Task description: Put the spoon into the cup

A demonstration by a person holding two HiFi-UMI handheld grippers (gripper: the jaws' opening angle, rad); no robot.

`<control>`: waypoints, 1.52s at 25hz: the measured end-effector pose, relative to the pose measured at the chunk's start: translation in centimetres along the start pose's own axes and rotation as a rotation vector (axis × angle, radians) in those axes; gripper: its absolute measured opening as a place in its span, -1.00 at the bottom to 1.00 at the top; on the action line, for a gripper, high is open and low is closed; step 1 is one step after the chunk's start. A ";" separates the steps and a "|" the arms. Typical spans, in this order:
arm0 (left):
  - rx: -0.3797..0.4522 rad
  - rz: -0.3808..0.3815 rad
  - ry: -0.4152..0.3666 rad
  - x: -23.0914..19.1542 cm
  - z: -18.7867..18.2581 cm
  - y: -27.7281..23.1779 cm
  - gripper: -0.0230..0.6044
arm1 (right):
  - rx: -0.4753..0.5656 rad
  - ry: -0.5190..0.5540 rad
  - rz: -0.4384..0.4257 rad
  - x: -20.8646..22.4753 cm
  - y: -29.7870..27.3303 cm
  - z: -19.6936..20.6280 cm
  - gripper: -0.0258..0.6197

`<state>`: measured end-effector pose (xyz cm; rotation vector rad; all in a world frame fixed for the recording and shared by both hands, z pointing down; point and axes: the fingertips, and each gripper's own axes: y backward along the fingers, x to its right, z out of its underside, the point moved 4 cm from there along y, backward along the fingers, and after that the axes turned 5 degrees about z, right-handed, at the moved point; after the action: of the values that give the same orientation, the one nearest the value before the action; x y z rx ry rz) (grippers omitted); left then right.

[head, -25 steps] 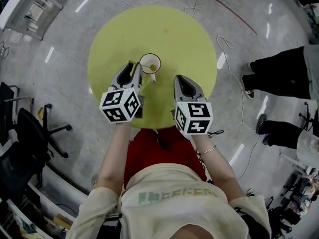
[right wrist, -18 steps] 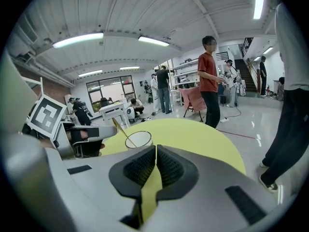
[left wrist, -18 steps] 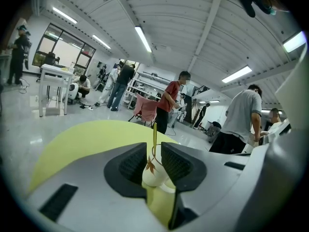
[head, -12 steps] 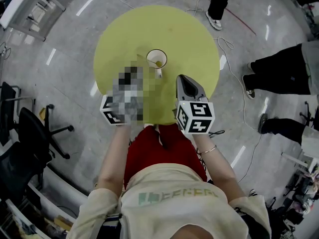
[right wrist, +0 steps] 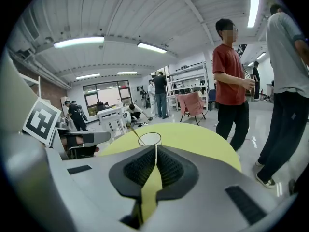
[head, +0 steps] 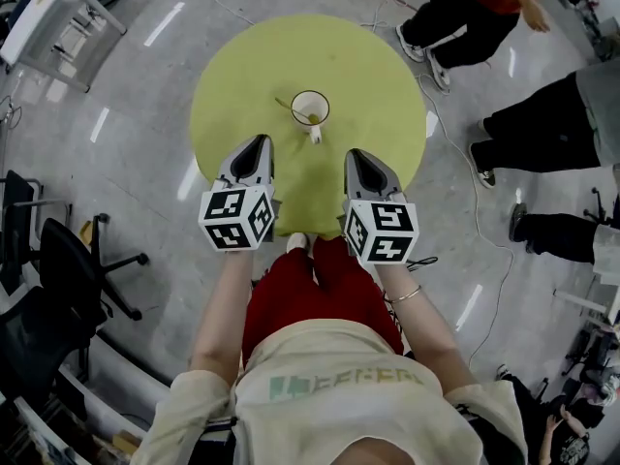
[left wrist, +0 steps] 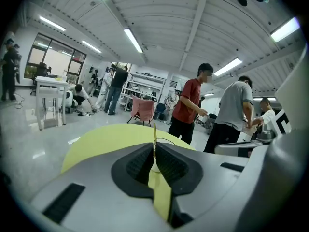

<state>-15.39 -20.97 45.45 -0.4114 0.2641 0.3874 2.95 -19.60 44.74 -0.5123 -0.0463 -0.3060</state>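
A white cup (head: 310, 110) stands near the middle of the round yellow table (head: 252, 66). The spoon (head: 287, 105) rests in it, its handle leaning out to the upper left. Both grippers hover over the table's near edge, short of the cup and apart from it. My left gripper (head: 259, 143) is shut and holds nothing; my right gripper (head: 356, 156) is the same. In the left gripper view the spoon (left wrist: 154, 131) rises just beyond the shut jaws. In the right gripper view the cup (right wrist: 149, 138) and the spoon (right wrist: 134, 133) stand straight ahead.
Several people stand on the floor right of the table (head: 542, 114), one close to its far right edge (head: 465, 17). Cables (head: 441, 90) lie there too. An office chair (head: 68, 260) is at the left and a white table (head: 58, 8) at the far left.
My left gripper has drawn back from the cup towards the near table edge, leaving the spoon in the cup. A person has walked in at the far right of the table.
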 end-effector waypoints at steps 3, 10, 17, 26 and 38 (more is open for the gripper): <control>-0.001 0.002 -0.023 0.4 0.1 1.3 -0.84 | 0.011 -0.001 0.005 -0.5 1.1 0.2 -0.81; -0.006 0.020 -0.087 1.3 0.0 3.7 -0.85 | 0.046 -0.007 0.027 -1.6 3.2 0.3 -0.81; 0.010 0.049 -0.138 2.3 -0.5 6.0 -0.85 | 0.083 -0.013 0.047 -2.4 5.2 0.6 -0.81; 0.044 0.070 -0.169 3.1 -1.1 8.9 -0.85 | 0.115 -0.030 0.056 -3.5 7.6 1.2 -0.81; 0.057 0.055 -0.159 4.8 -0.7 11.6 -0.85 | 0.144 -0.023 0.007 -3.6 10.7 1.2 -0.81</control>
<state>-15.99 -9.99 39.39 -0.3156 0.1316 0.4628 2.73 -9.14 40.28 -0.3731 -0.0882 -0.2878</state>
